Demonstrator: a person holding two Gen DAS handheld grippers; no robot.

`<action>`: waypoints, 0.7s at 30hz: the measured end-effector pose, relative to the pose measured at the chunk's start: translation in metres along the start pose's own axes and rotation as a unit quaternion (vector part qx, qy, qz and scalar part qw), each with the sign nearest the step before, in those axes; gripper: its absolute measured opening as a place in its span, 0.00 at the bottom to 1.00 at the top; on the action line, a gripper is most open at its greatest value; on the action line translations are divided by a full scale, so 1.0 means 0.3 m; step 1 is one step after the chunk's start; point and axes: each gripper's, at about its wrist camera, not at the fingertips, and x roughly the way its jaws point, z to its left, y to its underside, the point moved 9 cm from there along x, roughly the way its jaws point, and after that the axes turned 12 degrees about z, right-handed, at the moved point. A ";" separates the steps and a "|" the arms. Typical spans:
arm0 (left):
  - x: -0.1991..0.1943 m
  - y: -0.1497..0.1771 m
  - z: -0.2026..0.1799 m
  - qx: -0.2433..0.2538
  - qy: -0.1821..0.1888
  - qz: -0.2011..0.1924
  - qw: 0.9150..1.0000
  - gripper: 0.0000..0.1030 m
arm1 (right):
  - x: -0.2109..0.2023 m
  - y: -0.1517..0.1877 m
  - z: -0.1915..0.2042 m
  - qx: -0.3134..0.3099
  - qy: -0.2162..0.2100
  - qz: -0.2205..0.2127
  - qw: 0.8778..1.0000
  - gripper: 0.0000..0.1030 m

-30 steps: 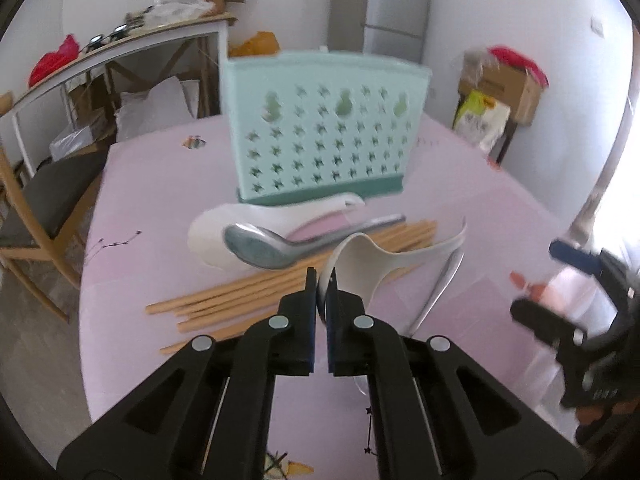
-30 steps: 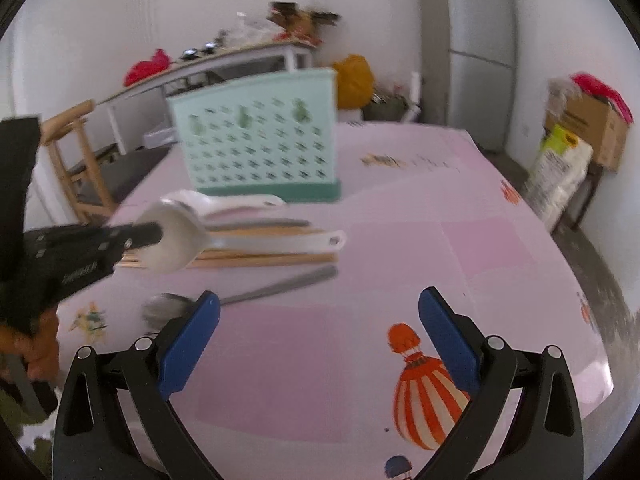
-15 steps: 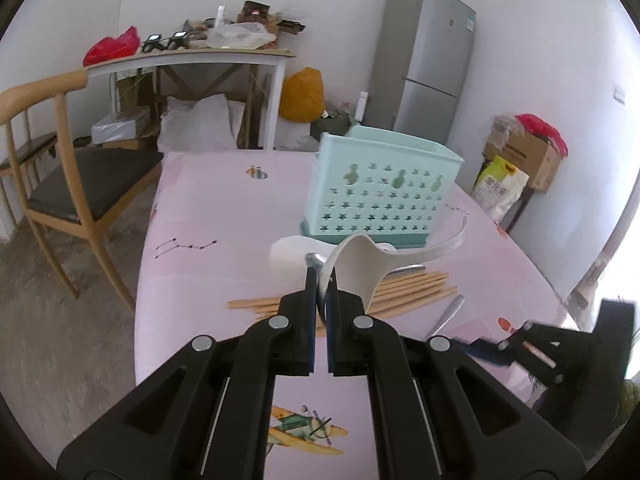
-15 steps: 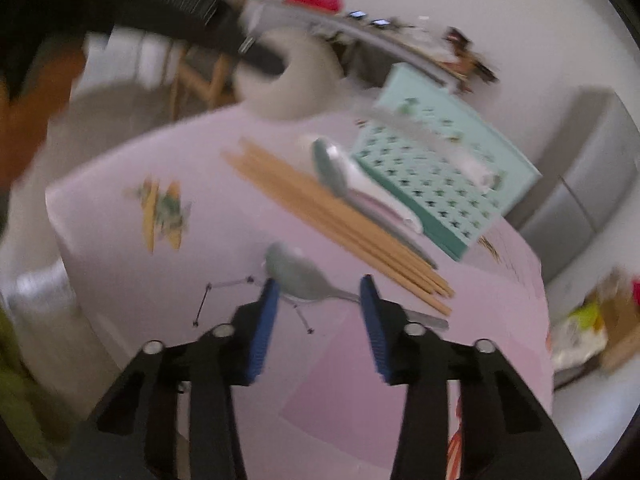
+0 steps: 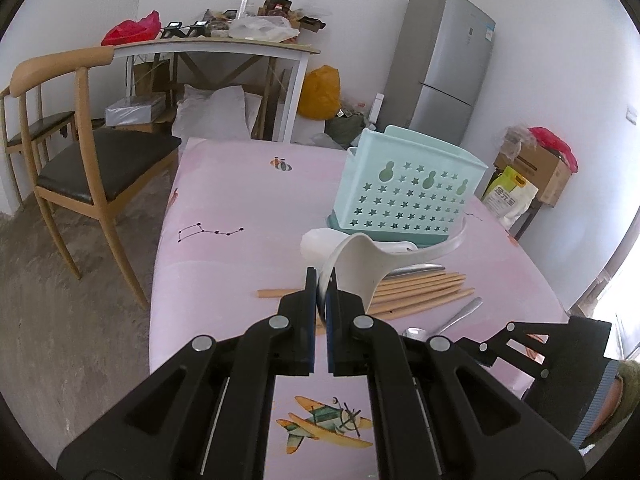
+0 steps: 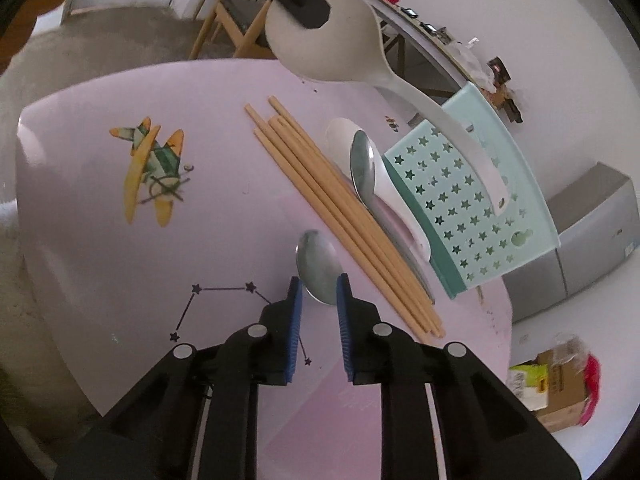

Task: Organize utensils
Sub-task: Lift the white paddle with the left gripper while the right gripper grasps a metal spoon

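My left gripper [image 5: 320, 286] is shut on the bowl rim of a large white spoon [image 5: 356, 264], held in the air above the pink table [image 5: 224, 264]. Its handle reaches toward the teal perforated basket [image 5: 408, 188]. In the right wrist view this white spoon [image 6: 340, 52] hangs over the table's far side. My right gripper [image 6: 319, 284] hovers over a metal spoon [image 6: 318, 260], jaws narrow and closing, the spoon's bowl showing between the tips. Whether the pads touch it I cannot tell. Wooden chopsticks [image 6: 340, 216] lie beside it.
A second metal spoon [image 6: 362, 160] rests in a white scoop [image 6: 400, 204] against the basket [image 6: 472, 200]. A wooden chair [image 5: 80, 160] stands left of the table. A cluttered side table [image 5: 220, 46], a fridge [image 5: 448, 68] and boxes [image 5: 540, 168] stand behind.
The right gripper rolled, dropped over the metal spoon and narrowed its jaws from wide open. The left gripper drew back and up with the white spoon still held.
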 end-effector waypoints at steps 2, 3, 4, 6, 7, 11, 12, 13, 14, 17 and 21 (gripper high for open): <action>-0.005 0.001 0.005 -0.001 -0.002 -0.002 1.000 0.03 | 0.003 -0.004 -0.002 0.003 -0.014 0.010 1.000 0.17; -0.007 0.001 0.008 -0.001 -0.003 -0.002 1.000 0.03 | 0.009 -0.010 -0.005 0.007 -0.021 0.013 1.000 0.17; -0.007 0.000 0.013 -0.003 -0.004 -0.003 1.000 0.03 | 0.012 -0.013 -0.009 0.013 -0.028 0.018 0.999 0.17; -0.003 0.002 0.013 -0.006 -0.005 -0.003 1.000 0.03 | 0.032 -0.025 -0.022 0.018 -0.030 0.024 0.999 0.17; -0.001 0.002 0.016 -0.007 -0.006 -0.002 1.000 0.03 | 0.037 -0.031 -0.021 0.016 -0.024 0.025 0.999 0.17; -0.001 0.003 0.021 -0.007 -0.007 -0.002 1.000 0.03 | 0.045 -0.054 -0.007 0.007 0.000 0.030 1.000 0.17; -0.001 0.004 0.025 -0.007 -0.007 -0.003 1.000 0.03 | 0.045 -0.059 -0.005 0.007 -0.002 0.032 0.999 0.18; 0.000 0.002 0.029 -0.008 -0.009 -0.003 1.000 0.03 | 0.045 -0.062 -0.006 0.010 -0.009 0.033 0.999 0.18; 0.001 0.000 0.034 -0.009 -0.009 -0.003 1.000 0.03 | 0.046 -0.067 -0.010 0.017 -0.024 0.035 0.999 0.20; 0.005 -0.003 0.049 -0.013 -0.011 -0.003 1.000 0.03 | 0.054 -0.079 -0.035 0.053 -0.065 0.040 0.996 0.24; 0.009 -0.001 0.066 -0.019 -0.012 -0.003 1.000 0.03 | 0.071 -0.097 -0.053 0.069 -0.058 0.035 0.995 0.27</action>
